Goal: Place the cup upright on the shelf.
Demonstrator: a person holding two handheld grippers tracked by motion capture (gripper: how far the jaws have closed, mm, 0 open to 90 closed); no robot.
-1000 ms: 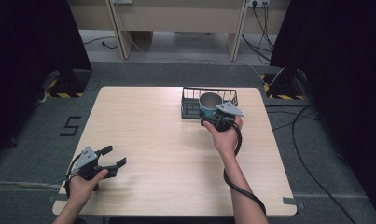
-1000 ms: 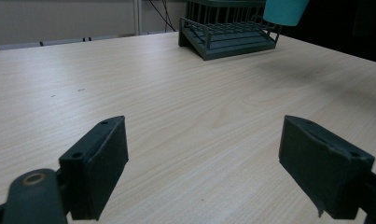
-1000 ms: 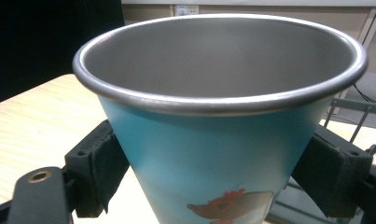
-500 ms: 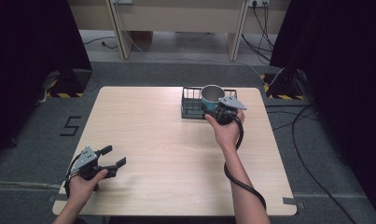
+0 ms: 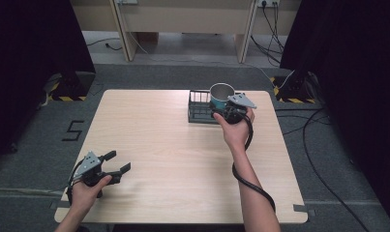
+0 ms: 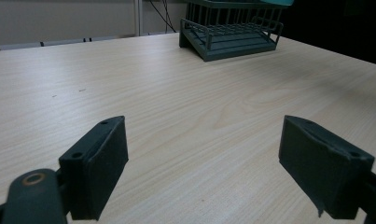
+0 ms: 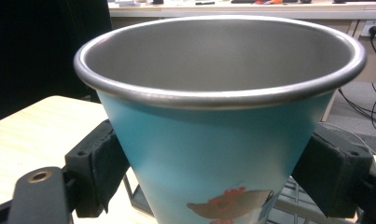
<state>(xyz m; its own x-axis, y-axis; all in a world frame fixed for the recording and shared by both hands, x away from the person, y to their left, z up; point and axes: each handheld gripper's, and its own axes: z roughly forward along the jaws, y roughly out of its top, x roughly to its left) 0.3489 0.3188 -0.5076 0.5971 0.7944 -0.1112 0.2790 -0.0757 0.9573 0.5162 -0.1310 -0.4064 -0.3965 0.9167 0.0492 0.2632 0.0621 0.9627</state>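
Lifted slightly higher, right gripper (image 5: pixel 225 110) clamps the teal cup (image 5: pixel 220 95) above the rack (image 5: pixel 198 107); left gripper (image 5: pixel 116 162) (near-left corner) gapes empty.

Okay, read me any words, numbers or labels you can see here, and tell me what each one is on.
"5" or "S": a dark mark on the grey floor left of the table; which of the two, I cannot tell.
The cup bears a red and brown picture, no readable lettering.
Nothing else carries text.

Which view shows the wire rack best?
High view: the whole wire rack sits at the table's far edge, beside the held cup. Left gripper view shows it far off, top cropped. Right gripper view shows a few wires below the cup.
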